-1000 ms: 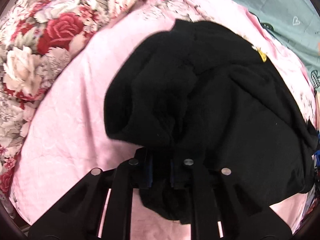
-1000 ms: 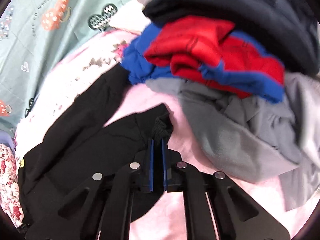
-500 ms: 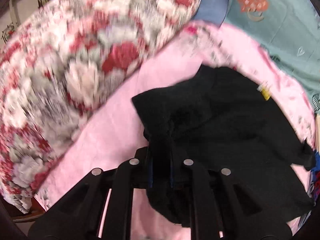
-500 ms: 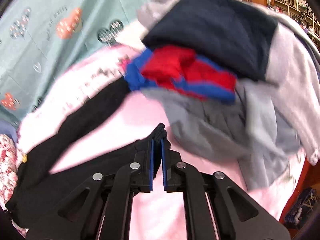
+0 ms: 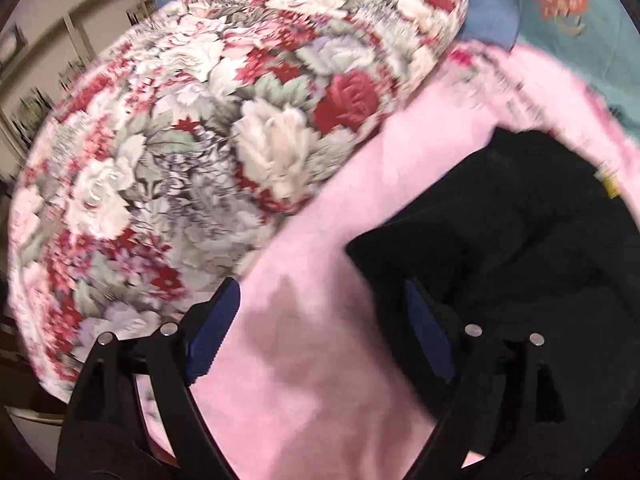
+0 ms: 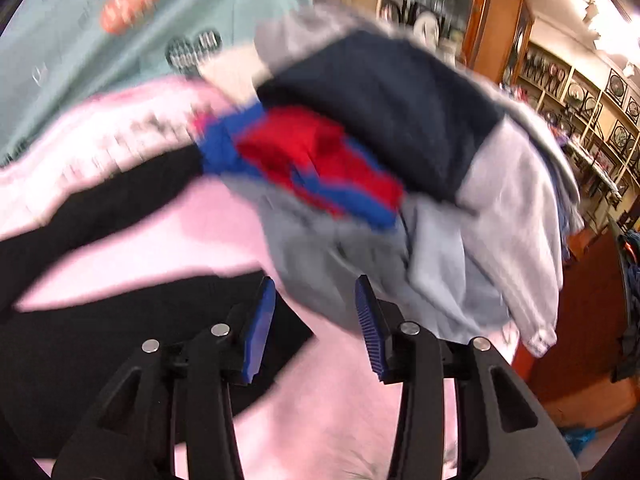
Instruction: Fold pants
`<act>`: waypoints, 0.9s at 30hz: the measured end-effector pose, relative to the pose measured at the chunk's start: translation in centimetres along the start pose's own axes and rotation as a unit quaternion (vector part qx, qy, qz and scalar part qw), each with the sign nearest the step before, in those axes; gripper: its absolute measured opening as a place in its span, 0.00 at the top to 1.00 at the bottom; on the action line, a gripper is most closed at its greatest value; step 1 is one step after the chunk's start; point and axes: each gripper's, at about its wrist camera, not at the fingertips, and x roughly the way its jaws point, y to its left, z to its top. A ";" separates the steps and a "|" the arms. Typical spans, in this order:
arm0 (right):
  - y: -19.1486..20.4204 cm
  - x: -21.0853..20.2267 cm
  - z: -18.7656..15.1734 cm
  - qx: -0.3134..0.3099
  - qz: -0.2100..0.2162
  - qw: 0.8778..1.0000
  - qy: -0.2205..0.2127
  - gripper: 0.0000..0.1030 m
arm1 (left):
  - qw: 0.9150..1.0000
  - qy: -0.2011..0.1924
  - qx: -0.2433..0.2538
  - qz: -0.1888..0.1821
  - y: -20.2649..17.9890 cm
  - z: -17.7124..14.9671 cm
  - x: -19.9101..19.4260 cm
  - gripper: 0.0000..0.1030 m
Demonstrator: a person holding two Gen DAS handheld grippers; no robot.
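On the pink bedsheet the black pants are lying free, released by both grippers, which were pinching the fabric half a second ago. Now the left gripper is hanging spread wide over the sheet, its right finger touching or overlapping the pants' edge, the floral pillow just beyond. The right gripper is also gaping, hovering above the sheet between the pants and the heap of clothes.

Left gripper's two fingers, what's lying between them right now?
Only bare pink sheet lies between the open left gripper's fingers, in the left wrist view; the black pants sit beside its right finger.
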 end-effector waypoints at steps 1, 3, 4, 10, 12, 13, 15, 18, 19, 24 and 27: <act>0.9 -0.5 0.5 0.000 0.035 0.999 -0.012 0.59 | 1.000 -0.005 0.000 -0.011 -0.3 0.1 -0.5 0.17; 3.3 -0.4 1.1 -0.005 0.118 0.993 0.005 0.59 | 0.999 -0.026 0.014 -0.039 -2.0 0.3 -1.7 0.17; 4.8 -0.1 1.3 -0.011 0.157 0.987 0.017 0.59 | 0.998 -0.032 0.022 -0.053 -2.9 0.4 -1.9 0.17; 11.8 4.8 1.1 -0.034 0.249 0.963 0.101 0.68 | 0.989 -0.034 0.074 -0.124 -10.6 0.2 -1.5 0.17; 12.0 6.6 0.4 -0.021 0.246 0.960 0.136 0.68 | 0.989 -0.020 0.088 -0.114 -12.1 -0.1 -0.2 0.17; 11.6 7.5 -0.1 -0.013 0.241 0.959 0.150 0.68 | 0.990 -0.012 0.091 -0.108 -12.4 -0.1 0.7 0.17; 10.4 8.5 -0.5 -0.008 0.228 0.961 0.156 0.71 | 0.992 0.011 0.094 -0.080 -12.5 -0.1 3.1 0.17; 8.6 8.6 -0.4 0.000 0.227 0.962 0.155 0.71 | 0.993 0.059 0.090 -0.053 -12.0 -0.3 6.3 0.15; 8.4 8.6 -0.1 -0.003 0.214 0.965 0.151 0.70 | 0.993 0.060 0.081 -0.060 -11.7 -0.1 6.4 0.15; 8.0 8.5 4.4 -0.022 0.185 0.978 0.096 0.66 | 0.994 0.022 0.092 -0.050 -13.1 1.1 4.1 0.16; 8.8 10.1 7.7 -0.018 0.192 0.978 0.085 0.60 | 0.993 -0.018 0.102 -0.063 -14.9 2.3 2.0 0.14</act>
